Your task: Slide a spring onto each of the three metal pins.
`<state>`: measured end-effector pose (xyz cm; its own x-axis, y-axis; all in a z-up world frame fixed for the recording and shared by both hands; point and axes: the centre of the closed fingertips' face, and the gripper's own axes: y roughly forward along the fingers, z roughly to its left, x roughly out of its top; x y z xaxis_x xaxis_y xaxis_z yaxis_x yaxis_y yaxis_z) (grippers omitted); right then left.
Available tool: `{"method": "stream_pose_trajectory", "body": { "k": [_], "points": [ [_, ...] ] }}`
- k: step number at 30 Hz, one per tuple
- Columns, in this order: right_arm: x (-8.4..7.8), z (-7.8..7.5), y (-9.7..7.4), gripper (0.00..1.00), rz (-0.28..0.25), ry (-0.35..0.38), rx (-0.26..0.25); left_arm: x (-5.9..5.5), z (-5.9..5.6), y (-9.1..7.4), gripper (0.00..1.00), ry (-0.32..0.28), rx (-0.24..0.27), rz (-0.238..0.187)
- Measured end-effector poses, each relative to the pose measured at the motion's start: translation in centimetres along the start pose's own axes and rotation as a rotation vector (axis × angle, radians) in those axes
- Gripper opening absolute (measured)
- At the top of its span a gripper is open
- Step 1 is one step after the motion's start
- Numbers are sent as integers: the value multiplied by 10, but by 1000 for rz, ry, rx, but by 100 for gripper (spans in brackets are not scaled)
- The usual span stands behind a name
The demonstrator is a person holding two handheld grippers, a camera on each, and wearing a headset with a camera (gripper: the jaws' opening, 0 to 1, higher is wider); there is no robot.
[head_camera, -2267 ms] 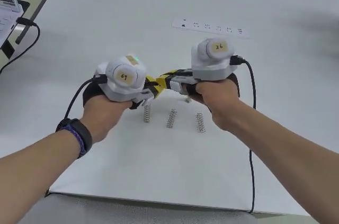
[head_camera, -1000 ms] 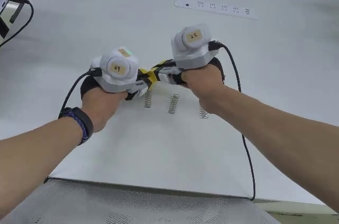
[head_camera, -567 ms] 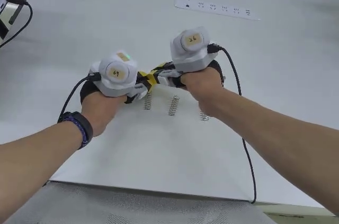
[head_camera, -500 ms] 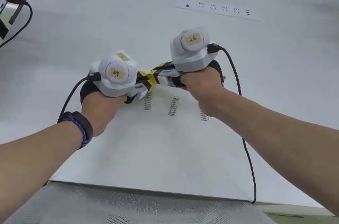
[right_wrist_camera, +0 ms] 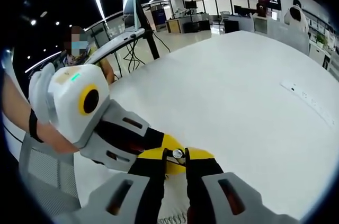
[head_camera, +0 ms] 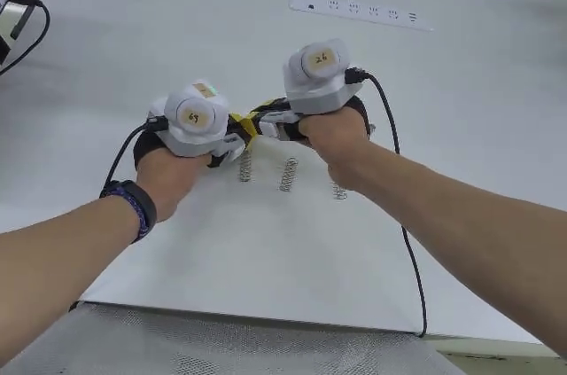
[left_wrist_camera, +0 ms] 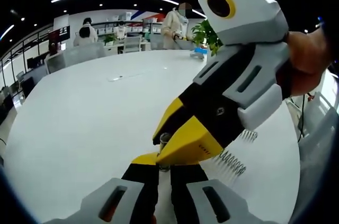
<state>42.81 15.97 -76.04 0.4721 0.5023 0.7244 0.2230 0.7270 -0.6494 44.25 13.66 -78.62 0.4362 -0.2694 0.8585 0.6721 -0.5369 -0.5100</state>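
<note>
Springs, three, lie on the table; left gripper and right gripper both clamp one pin.

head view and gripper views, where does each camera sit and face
Head view: headset, looking down at the bench; both forearms, left tool and right tool tip to tip.
Left gripper view: on the left tool, facing the right tool and right hand.
Right gripper view: on the right tool, facing the left tool and left wrist.
Shared: metal pin between the tips.
</note>
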Motion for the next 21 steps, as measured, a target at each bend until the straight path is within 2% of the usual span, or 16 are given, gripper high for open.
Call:
{"method": "stream_pose_trajectory", "body": {
  "k": [13, 21],
  "points": [
    [2, 0, -8, 24, -22, 24, 4, 1, 3, 2, 0, 1, 5, -5],
    [2, 1, -20, 32, -43, 33, 3, 1, 4, 4, 0, -4, 8, -2]
  ]
}}
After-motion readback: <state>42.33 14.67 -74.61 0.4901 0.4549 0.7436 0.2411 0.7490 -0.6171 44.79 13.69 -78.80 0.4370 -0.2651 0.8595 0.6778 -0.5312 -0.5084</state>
